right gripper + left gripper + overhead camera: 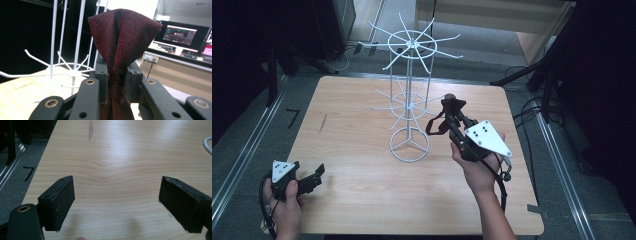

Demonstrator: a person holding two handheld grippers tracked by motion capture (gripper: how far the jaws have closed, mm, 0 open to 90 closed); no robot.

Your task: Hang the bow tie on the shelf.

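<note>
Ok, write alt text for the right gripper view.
The right gripper has its two black jaws shut on a dark red, bow-shaped piece of fabric that fans out above them. Behind it at left stands a white wire display rack with radiating hooks on a light wooden table.

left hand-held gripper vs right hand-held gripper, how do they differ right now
The left hand-held gripper has its jaws wide apart with nothing between them; the right hand-held gripper is shut on a dark red cloth. The left sits low near the table edge; the right is raised beside the white wire rack. Both have black jaws and a grey plate.
</note>
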